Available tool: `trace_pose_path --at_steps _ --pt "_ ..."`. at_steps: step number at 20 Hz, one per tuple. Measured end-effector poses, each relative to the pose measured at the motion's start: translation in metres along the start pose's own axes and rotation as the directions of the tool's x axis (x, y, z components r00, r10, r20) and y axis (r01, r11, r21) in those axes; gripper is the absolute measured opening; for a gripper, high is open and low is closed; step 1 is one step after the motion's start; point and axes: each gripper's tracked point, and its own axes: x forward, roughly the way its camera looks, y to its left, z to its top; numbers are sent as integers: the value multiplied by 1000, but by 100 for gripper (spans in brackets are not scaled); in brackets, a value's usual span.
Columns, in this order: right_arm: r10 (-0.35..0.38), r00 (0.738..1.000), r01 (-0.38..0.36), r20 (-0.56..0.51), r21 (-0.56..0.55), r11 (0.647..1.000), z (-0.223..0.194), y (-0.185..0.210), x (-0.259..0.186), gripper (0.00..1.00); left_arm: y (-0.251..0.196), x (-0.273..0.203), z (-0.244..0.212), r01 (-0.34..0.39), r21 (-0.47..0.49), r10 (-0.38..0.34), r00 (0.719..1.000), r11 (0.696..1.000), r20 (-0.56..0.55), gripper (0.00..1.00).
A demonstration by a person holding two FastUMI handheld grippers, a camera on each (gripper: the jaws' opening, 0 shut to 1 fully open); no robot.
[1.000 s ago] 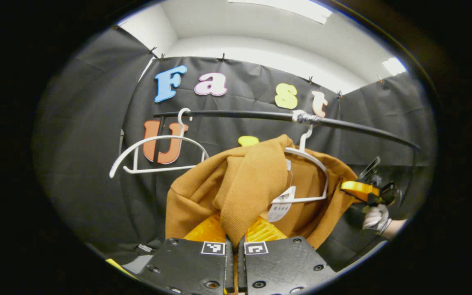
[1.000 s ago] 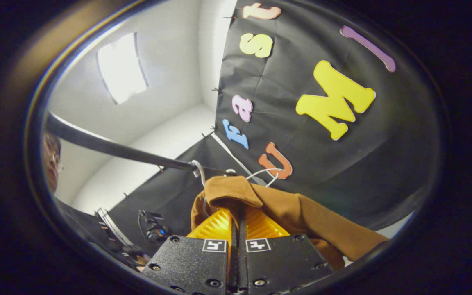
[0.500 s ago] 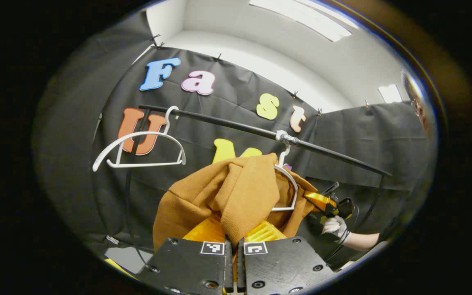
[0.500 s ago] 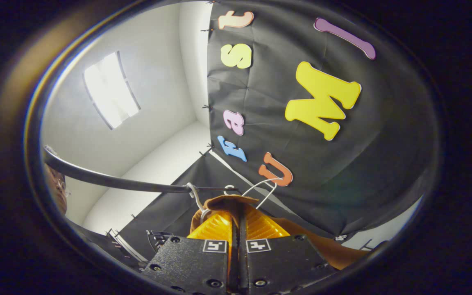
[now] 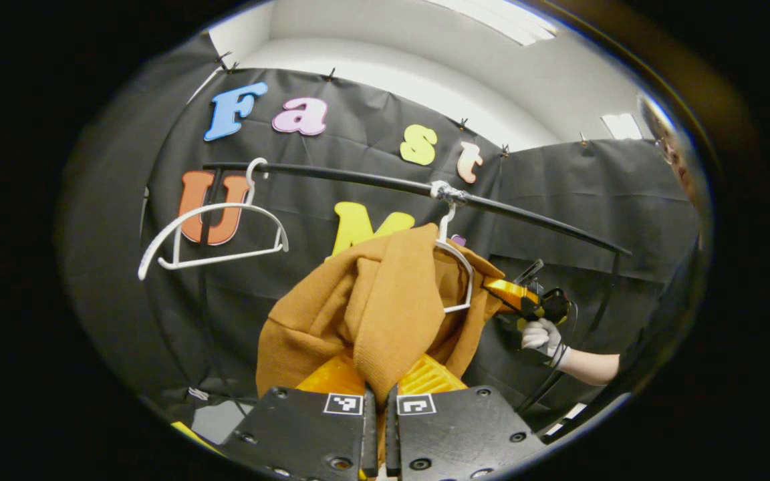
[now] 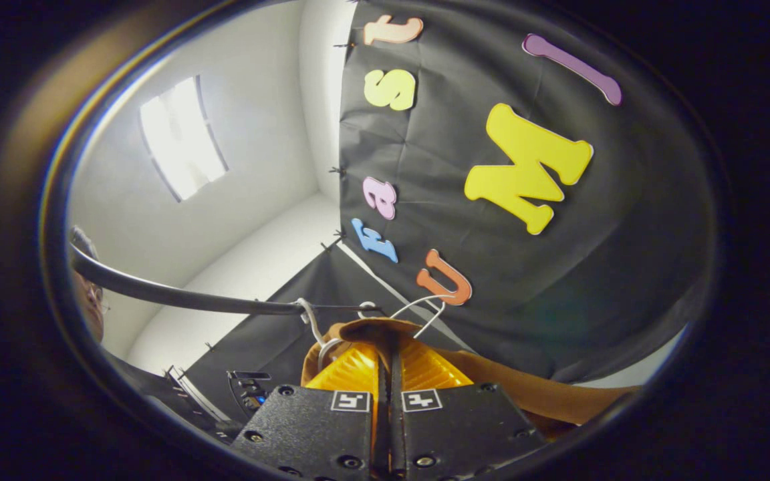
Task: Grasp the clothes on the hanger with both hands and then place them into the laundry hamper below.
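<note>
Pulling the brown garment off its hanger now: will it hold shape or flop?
Likely floppy: the brown garment already folds and bunches over the white hanger. Its thick knit probably grips well. It may snag the hanger.

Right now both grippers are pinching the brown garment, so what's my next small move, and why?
Probably lift both ends and draw them off the white hanger. The left gripper and right gripper both pinch the brown garment, but cloth still drapes over that hanger on the black rail.

two hangers (image 5: 214, 234), one garment (image 5: 371, 307), one rail (image 5: 358, 182)
</note>
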Motion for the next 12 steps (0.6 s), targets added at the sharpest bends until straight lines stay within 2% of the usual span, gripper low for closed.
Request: trace_pose_path --at_steps 1,2,3,4,5,7,8,10,11,12 --pt "-5 1000 5 -6 -5 1000 -2 0 0 4 1 -2 3 1 2 -1 1000 1000 5 11" --pt "-10 1000 10 -12 -11 1000 -3 -1 1 4 1 -4 4 5 -2 -5 1000 1000 6 5" --pt "-14 1000 14 -12 -12 1000 -4 -1 1 4 -1 -4 6 11 -11 -11 1000 1000 9 5" --pt "-13 1000 13 -12 -9 1000 -3 -1 0 4 -1 -5 4 12 -18 -12 1000 1000 11 13" --pt "-16 1000 16 -12 -7 1000 -3 -1 0 4 3 -5 5 6 -23 -5 1000 1000 13 8" --pt "-18 1000 18 -8 -10 1000 -3 0 0 4 1 -13 16 23 -43 -21 999 999 49 19" --pt "-21 1000 21 -5 -11 1000 -2 0 0 4 1 -15 25 30 -47 -27 997 998 78 20" --pt "-19 1000 19 -6 -11 1000 -1 0 0 4 18 -14 41 -32 -12 33 987 999 156 20" --pt "-17 1000 17 -9 -12 1000 -2 1 2 4 18 -12 39 -23 -23 26 988 999 150 2" --pt "-16 1000 15 -7 -9 1000 -2 1 3 4 16 -9 39 -21 -25 25 988 999 152 2"
